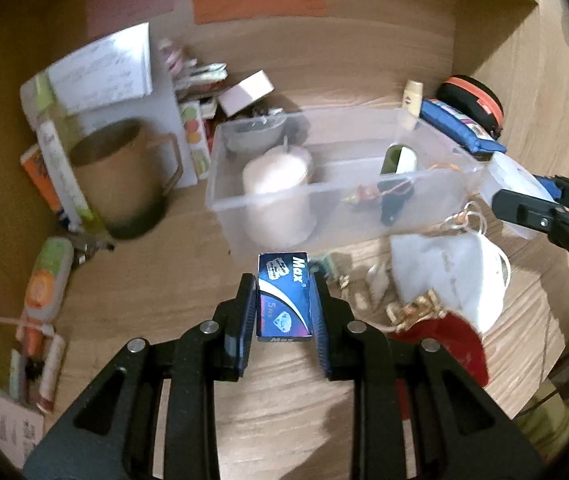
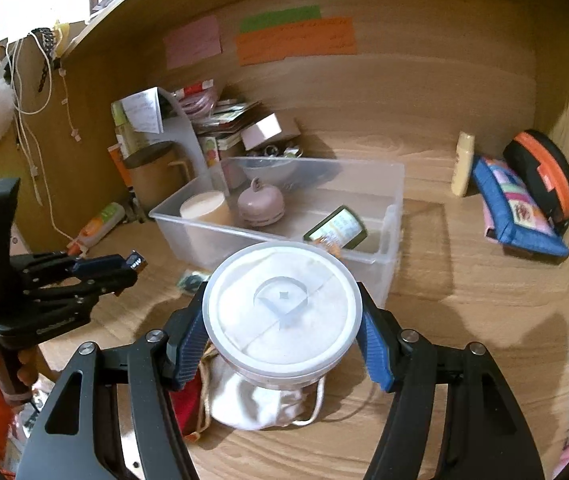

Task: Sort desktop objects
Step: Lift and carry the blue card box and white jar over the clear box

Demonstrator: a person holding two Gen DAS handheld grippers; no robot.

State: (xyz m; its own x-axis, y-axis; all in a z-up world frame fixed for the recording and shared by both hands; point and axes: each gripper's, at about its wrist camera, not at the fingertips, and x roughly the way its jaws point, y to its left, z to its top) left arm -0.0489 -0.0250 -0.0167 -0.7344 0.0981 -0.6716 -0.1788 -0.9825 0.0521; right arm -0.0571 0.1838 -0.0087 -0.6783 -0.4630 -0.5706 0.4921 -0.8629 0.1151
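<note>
My left gripper (image 1: 283, 280) is shut on a small blue "Max" box (image 1: 283, 298) and holds it above the desk, just in front of the clear plastic bin (image 1: 364, 176). The bin holds a cream cylinder (image 1: 276, 196), a pink round case (image 2: 260, 204) and a dark green tin (image 2: 336, 229). My right gripper (image 2: 282, 316) is shut on a round white lidded tub (image 2: 282, 312), held above a white face mask (image 2: 256, 404), in front of the bin (image 2: 392, 196). The left gripper also shows in the right wrist view (image 2: 130, 266).
A brown mug (image 1: 124, 176), books and small boxes crowd the back left. A blue pouch (image 2: 520, 216), an orange-black case (image 2: 544, 176) and a cream bottle (image 2: 463, 164) sit at the right. A red pouch (image 1: 452, 344) and trinkets lie by the mask. Wooden walls enclose the desk.
</note>
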